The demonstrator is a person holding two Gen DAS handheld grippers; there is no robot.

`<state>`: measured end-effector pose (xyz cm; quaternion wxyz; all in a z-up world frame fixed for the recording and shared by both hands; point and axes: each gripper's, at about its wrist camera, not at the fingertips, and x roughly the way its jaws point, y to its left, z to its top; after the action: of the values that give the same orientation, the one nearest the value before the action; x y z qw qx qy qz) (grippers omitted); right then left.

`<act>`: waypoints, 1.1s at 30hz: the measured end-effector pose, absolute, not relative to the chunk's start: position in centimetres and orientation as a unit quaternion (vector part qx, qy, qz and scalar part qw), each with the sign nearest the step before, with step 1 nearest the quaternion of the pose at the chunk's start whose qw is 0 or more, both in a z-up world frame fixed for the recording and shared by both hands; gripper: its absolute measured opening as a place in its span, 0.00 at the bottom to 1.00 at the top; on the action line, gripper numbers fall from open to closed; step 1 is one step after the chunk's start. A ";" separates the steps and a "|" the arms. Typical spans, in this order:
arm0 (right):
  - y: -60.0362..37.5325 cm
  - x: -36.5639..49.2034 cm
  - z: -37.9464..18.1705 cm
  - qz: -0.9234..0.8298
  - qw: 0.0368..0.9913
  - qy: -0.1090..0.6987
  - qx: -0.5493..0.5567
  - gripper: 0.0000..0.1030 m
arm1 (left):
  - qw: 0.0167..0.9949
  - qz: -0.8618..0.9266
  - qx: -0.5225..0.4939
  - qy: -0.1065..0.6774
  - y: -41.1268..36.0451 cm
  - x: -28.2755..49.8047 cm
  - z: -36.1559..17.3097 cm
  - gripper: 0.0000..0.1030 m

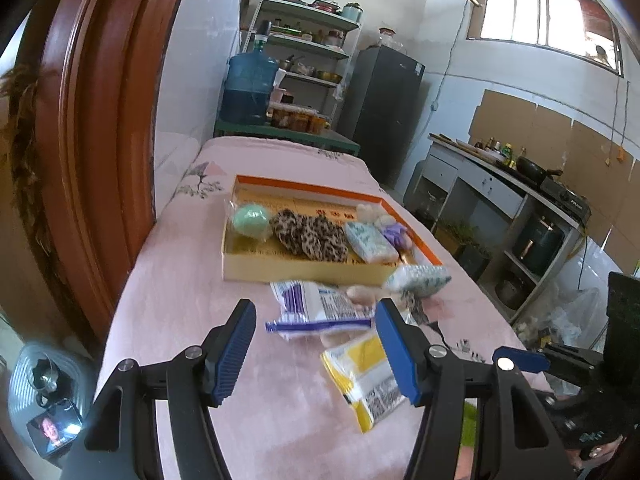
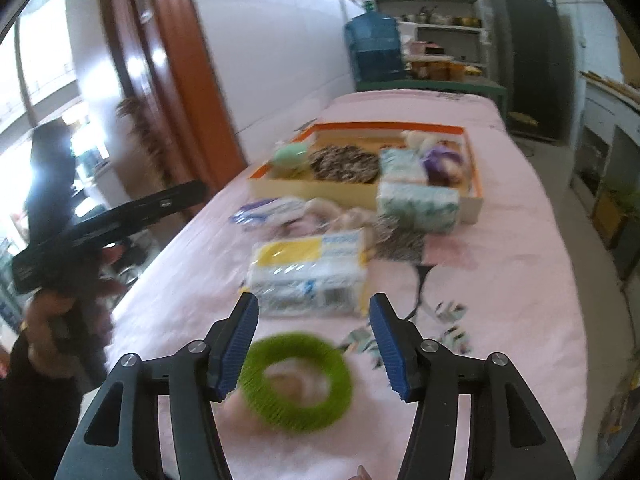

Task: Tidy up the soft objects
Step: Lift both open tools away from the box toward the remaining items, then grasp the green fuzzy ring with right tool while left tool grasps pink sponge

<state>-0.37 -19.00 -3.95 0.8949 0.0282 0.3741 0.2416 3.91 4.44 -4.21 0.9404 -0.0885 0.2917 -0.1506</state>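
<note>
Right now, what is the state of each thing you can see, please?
left gripper: open, empty
right gripper: open, green ring lying between the fingers, not pressed
cardboard box: open, partly filled
leopard fabric: inside the box
yellow tissue pack: sealed, on the pink cloth
blue-striped packet: outside the box

White walls, barred window bright, metal shelves, dark fridge.

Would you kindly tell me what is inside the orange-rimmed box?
The orange-rimmed box holds a green ball, leopard-print fabric, a tissue pack and a purple toy; whatever lies beneath them is covered.
</note>
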 end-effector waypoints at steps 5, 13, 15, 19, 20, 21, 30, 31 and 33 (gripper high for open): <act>-17.6 -2.2 -4.3 0.277 0.881 0.383 -0.002 0.58 | 0.937 -0.157 -0.084 0.301 3.9 3.1 -5.4 0.60; -17.1 -2.6 -5.7 0.275 0.875 0.399 -0.027 0.58 | 0.932 -0.174 -0.087 0.305 3.6 2.2 -6.0 0.60; -17.1 -2.5 -6.0 0.273 0.873 0.403 -0.031 0.56 | 0.933 -0.181 -0.082 0.301 3.4 1.9 -6.0 0.60; -17.3 -2.2 -6.5 0.268 0.871 0.412 -0.030 0.33 | 0.932 -0.191 -0.066 0.300 3.0 1.3 -6.2 0.60; -17.5 -2.2 -6.5 0.269 0.870 0.412 -0.025 0.31 | 0.932 -0.193 -0.063 0.300 2.8 1.2 -6.3 0.60; -17.6 -2.2 -6.6 0.270 0.870 0.413 -0.021 0.30 | 0.931 -0.197 -0.060 0.301 2.6 1.0 -6.3 0.60; -19.0 -1.9 -6.0 0.247 0.884 0.398 0.008 0.18 | 0.921 -0.236 -0.033 0.310 0.7 -0.3 -7.1 0.60; -19.4 -1.8 -6.0 0.243 0.885 0.396 0.016 0.18 | 0.918 -0.245 -0.029 0.310 0.5 -0.5 -7.2 0.60; -20.1 -1.7 -5.8 0.232 0.890 0.391 0.032 0.18 | 0.908 -0.273 -0.018 0.316 -0.4 -0.9 -7.5 0.60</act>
<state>-1.66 -20.09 -5.76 0.8902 0.0315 0.3907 0.2321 -0.90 -0.36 -7.45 0.9084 -0.0184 0.3157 -0.2734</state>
